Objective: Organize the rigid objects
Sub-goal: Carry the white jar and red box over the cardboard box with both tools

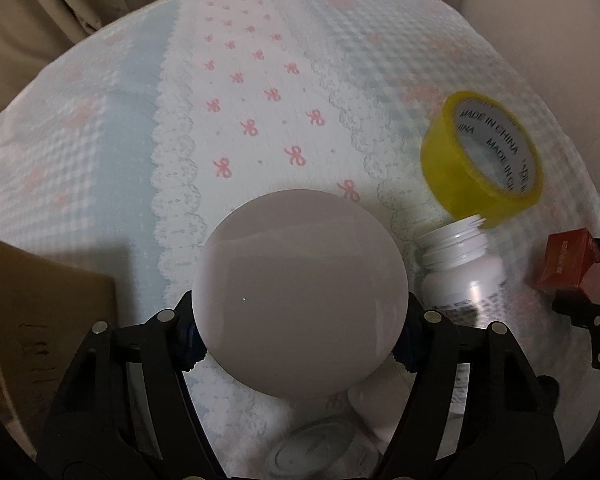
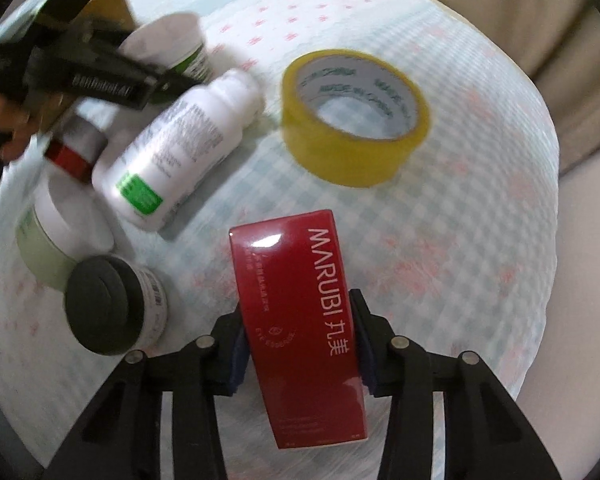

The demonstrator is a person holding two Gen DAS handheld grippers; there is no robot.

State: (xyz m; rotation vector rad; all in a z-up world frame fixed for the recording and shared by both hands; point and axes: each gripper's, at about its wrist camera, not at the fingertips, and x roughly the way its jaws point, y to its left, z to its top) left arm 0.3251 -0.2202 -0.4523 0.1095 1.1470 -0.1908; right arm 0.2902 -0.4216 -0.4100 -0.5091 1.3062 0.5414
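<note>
Clamped between the blue pads of the right tool [image 2: 300,354], a red box [image 2: 300,332] marked MARUBI stands over the checked cloth [image 2: 480,220]. Near it lie a yellow tape roll [image 2: 354,120], a white bottle [image 2: 176,148] on its side and a black-lidded jar [image 2: 104,300]. Across the cloth, the left tool [image 1: 300,328] grips a white round-topped container [image 1: 300,292] by both sides, just beside that open-necked bottle [image 1: 464,264] and the tape roll [image 1: 480,156]. A brown cardboard box [image 1: 40,312] sits to the left.
</note>
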